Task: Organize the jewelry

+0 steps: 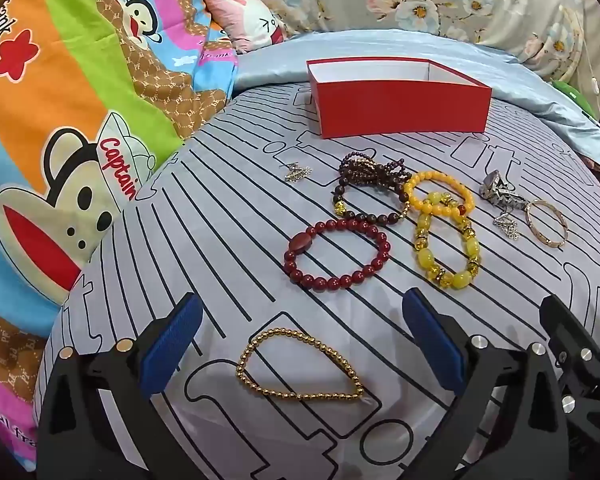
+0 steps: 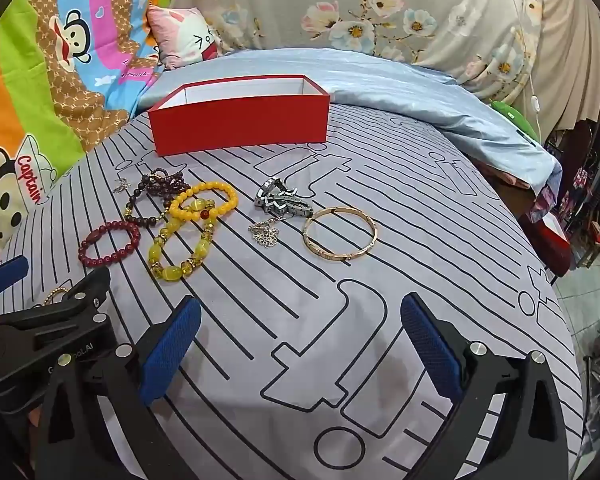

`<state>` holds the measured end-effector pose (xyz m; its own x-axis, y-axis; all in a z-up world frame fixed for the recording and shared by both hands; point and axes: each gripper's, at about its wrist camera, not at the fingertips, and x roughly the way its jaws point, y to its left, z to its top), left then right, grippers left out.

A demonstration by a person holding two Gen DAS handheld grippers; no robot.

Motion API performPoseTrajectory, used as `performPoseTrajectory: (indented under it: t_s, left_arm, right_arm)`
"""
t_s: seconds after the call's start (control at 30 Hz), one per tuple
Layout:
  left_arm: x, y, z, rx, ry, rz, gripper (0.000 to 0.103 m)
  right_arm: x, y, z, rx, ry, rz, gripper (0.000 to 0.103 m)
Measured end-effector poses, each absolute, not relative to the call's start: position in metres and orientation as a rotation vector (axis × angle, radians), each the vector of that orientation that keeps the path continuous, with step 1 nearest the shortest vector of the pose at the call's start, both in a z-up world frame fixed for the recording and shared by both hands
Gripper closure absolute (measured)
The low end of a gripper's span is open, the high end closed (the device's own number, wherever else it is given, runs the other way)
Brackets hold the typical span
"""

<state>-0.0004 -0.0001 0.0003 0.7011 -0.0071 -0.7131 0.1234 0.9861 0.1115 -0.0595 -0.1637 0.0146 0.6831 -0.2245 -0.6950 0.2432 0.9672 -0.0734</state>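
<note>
In the left wrist view, the left gripper (image 1: 302,354) is tilted down with its fingers (image 1: 172,356) spread wide and nothing held. The gold bead bracelet (image 1: 300,366) is seen lying flat between them, its narrow end pointing right. Bare bed (image 1: 228,240) is left ahead.

In the right wrist view, the right gripper (image 2: 300,354) is tilted down too, fingers (image 2: 432,348) released over bare sheet. The red box (image 2: 240,126) is seen far ahead, lying sideways.

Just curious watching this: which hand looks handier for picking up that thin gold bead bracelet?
Probably the left. The gold bead bracelet lies between the open left gripper's fingers, while the right gripper frames only bare bedsheet.
</note>
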Motion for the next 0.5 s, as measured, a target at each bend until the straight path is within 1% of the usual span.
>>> performPoseTrajectory:
  t_s: [0.5]
  left_arm:
    - [-0.0005, -0.0004, 0.0003, 0.156, 0.792, -0.072, 0.008]
  right_arm:
    - [-0.0596, -0.164, 0.0143, 0.023, 0.774, -0.264, 0.007]
